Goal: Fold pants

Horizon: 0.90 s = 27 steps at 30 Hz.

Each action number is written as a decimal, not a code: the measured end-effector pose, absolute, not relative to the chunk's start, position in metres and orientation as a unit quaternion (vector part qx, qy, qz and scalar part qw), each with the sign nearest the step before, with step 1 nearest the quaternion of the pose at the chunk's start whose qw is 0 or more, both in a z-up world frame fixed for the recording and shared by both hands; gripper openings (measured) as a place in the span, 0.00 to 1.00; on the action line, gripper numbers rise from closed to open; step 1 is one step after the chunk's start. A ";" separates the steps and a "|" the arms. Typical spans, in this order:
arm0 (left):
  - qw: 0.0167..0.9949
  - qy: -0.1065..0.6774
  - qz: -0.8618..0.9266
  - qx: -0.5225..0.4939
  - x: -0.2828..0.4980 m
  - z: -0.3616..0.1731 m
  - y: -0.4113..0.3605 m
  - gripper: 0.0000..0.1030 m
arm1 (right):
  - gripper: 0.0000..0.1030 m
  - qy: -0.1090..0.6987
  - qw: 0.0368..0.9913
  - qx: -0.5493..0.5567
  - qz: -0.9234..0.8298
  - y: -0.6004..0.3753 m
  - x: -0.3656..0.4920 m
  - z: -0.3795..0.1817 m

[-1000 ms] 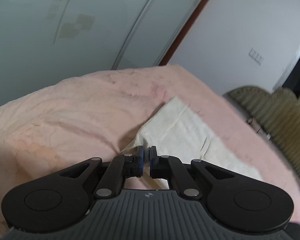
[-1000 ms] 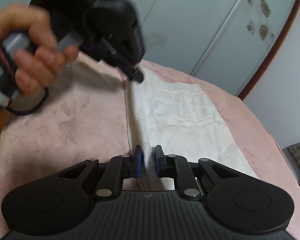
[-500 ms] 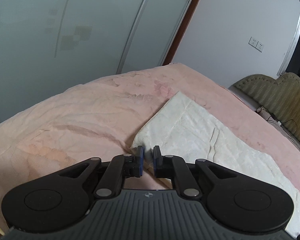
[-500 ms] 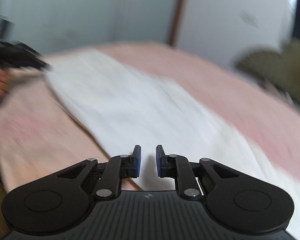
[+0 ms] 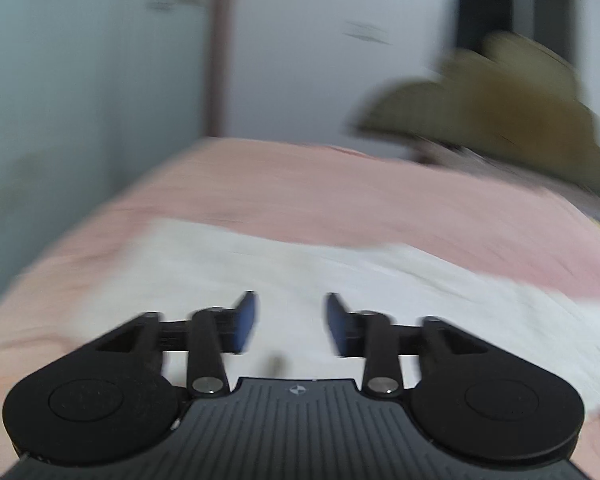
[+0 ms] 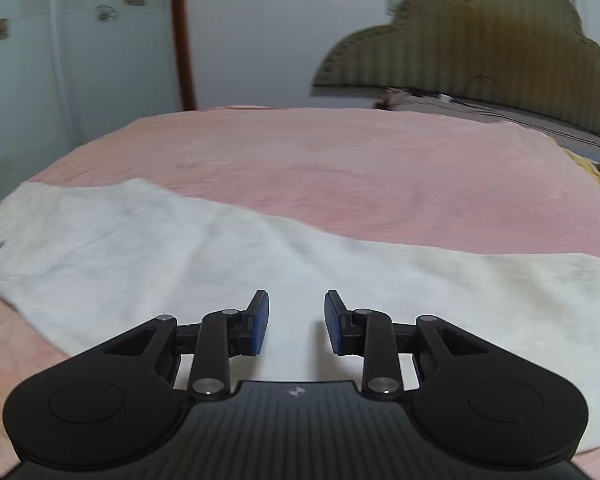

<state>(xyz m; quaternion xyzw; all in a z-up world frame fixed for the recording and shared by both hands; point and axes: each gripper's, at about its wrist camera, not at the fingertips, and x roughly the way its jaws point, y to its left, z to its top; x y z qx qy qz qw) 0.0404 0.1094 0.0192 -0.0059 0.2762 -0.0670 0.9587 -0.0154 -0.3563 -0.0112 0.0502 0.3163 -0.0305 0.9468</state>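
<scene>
Cream pants point(image 6: 260, 264) lie apparently flat across the pink-covered bed point(image 6: 340, 160).

We see cream-white pants point(image 6: 228, 256) on a pink bed point(image 6: 340, 168), an olive ribbed headboard point(image 6: 476, 40), a pale wardrobe point(image 6: 80, 40) printed with brown flowers, and black fingers point(image 6: 258, 322) with blue faces.

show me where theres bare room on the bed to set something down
Free: the wide pink blanket between the far edge of the white pants and the olive headboard. The near side is taken: the pants span it under both opening, empty grippers.
</scene>
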 end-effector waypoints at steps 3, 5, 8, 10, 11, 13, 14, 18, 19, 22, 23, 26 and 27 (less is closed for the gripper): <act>0.943 0.296 -0.149 0.029 0.050 0.007 0.051 0.51 | 0.29 0.352 0.932 0.052 -0.074 -0.404 -0.011 -0.021; 0.936 0.301 -0.176 0.055 0.055 -0.003 0.019 0.51 | 0.29 0.361 0.924 0.064 -0.110 -0.437 -0.007 -0.028; 0.926 0.310 -0.191 0.096 0.063 -0.023 -0.019 0.52 | 0.29 0.350 0.918 0.115 -0.148 -0.487 -0.002 -0.037; 0.922 0.322 -0.186 0.105 0.068 -0.035 -0.032 0.52 | 0.29 0.335 0.910 0.168 -0.179 -0.522 -0.002 -0.045; 0.922 0.325 -0.182 0.105 0.068 -0.040 -0.035 0.52 | 0.29 0.318 0.907 0.211 -0.180 -0.538 -0.006 -0.048; 0.924 0.320 -0.181 0.106 0.064 -0.042 -0.037 0.52 | 0.29 0.278 0.896 0.293 -0.186 -0.554 -0.020 -0.049; 0.926 0.314 -0.182 0.106 0.062 -0.041 -0.039 0.52 | 0.29 0.265 0.895 0.302 -0.192 -0.552 -0.023 -0.045; 0.928 0.299 -0.193 0.113 0.056 -0.034 -0.052 0.56 | 0.35 0.286 0.913 0.242 -0.163 -0.521 -0.045 -0.028; 0.927 0.296 -0.197 0.116 0.053 -0.033 -0.057 0.58 | 0.43 0.292 0.914 0.242 -0.143 -0.514 -0.052 -0.028; 0.925 0.290 -0.210 0.128 0.044 -0.037 -0.072 0.62 | 0.67 0.329 0.914 0.222 -0.082 -0.490 -0.069 -0.031; 0.924 0.288 -0.213 0.134 0.043 -0.040 -0.076 0.62 | 0.67 0.349 0.914 0.193 -0.078 -0.481 -0.073 -0.033; 0.922 0.290 -0.204 0.156 0.041 -0.055 -0.083 0.63 | 0.68 0.370 0.919 0.079 -0.113 -0.458 -0.092 -0.037; 0.924 0.286 -0.201 0.158 0.039 -0.060 -0.082 0.63 | 0.70 0.360 0.920 0.082 -0.130 -0.458 -0.102 -0.034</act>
